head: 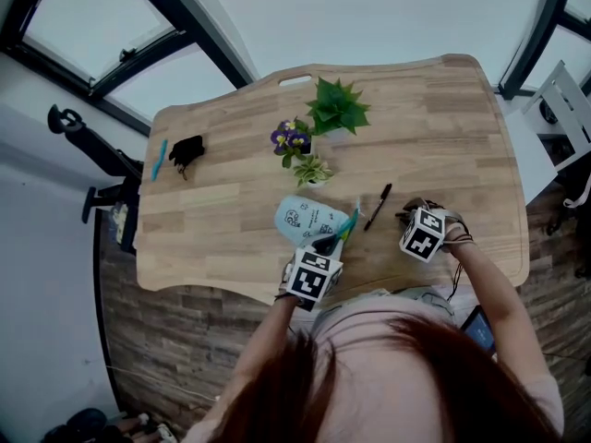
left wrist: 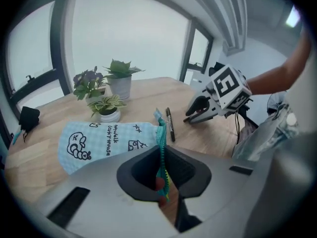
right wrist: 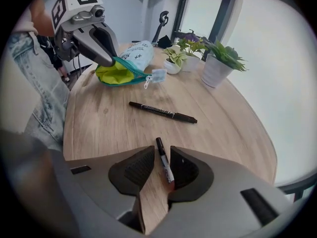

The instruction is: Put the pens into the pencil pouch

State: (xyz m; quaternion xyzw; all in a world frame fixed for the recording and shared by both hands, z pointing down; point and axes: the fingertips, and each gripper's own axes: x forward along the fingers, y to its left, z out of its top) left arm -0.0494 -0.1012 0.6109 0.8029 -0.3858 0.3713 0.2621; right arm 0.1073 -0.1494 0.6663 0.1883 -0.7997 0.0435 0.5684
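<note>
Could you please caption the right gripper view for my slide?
Right gripper straddles a pen; left gripper holds the pouch open.

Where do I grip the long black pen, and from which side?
Mid-barrel, from straight above, jaws across its length. The long pen lies flat on the table with nothing beside it, so both sides of the slim barrel are free. The right tool is nearest, though a shorter pen lies between its open jaws.
</note>
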